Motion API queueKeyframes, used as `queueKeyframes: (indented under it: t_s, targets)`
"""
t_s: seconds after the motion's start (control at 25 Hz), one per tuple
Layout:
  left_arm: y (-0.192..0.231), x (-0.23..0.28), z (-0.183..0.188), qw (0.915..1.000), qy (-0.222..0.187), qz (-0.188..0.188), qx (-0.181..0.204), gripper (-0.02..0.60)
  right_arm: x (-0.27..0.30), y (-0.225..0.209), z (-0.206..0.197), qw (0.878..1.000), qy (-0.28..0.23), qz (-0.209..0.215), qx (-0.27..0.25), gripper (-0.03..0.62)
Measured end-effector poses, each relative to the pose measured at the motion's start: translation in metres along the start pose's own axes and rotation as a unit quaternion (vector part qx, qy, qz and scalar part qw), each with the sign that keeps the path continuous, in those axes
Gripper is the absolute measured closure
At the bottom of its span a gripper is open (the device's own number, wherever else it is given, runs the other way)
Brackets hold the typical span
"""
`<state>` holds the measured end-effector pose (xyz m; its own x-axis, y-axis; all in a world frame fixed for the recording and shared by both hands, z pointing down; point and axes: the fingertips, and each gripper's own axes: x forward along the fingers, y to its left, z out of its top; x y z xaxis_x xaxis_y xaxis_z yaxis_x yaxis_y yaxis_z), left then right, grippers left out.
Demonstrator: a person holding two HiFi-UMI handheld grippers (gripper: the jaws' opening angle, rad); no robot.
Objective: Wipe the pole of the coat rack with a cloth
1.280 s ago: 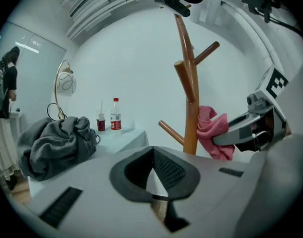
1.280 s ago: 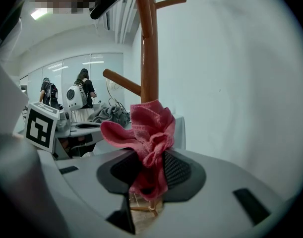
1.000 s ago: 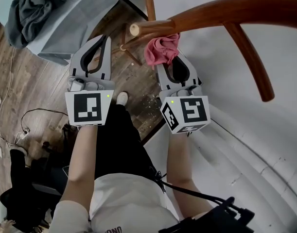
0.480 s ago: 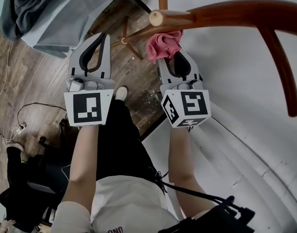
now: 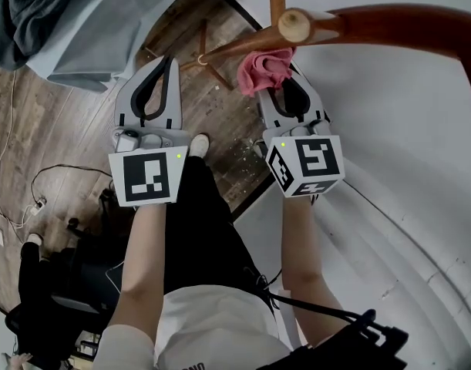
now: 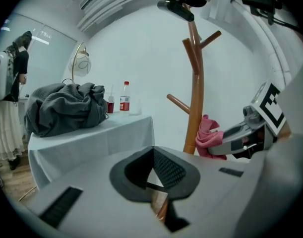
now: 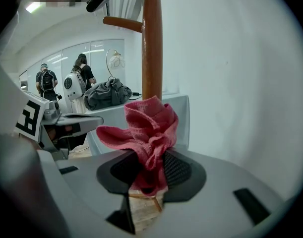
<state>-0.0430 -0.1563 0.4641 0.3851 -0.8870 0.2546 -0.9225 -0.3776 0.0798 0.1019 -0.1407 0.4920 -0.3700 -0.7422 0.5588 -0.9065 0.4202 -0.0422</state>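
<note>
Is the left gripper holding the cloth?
No, the cloth is pinched in the right gripper, while the left gripper has its jaws together on nothing.

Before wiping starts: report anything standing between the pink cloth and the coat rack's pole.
Nothing visible. The pink cloth, clamped in the right hand-held gripper, sits right at the pole with no object between; the side peg is higher.
</note>
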Motion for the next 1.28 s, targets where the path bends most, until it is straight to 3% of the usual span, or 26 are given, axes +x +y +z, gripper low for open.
queueKeyframes:
  t_s: [0.2, 0.36, 0.52, 1.28]
  targets:
    - [0.002, 0.005, -0.012, 1.0, 0.003, -0.006, 0.006, 0.568, 0.01, -0.001, -0.011, 1.0, 0.007, 0.002, 0.004, 0.454]
    - [0.0, 0.011, -0.018, 0.9998, -0.019, -0.003, -0.003, 0.568, 0.015, 0.0, -0.022, 1.0, 0.021, 0.005, 0.002, 0.453]
    - [0.0, 0.017, -0.034, 0.9996, 0.007, -0.007, -0.028, 0.568, 0.025, -0.002, -0.028, 1.0, 0.029, 0.004, -0.001, 0.453]
    - [-0.001, 0.027, -0.064, 0.9995, 0.023, -0.009, -0.021, 0.568, 0.048, 0.0, -0.056, 0.998, 0.061, 0.022, -0.006, 0.451]
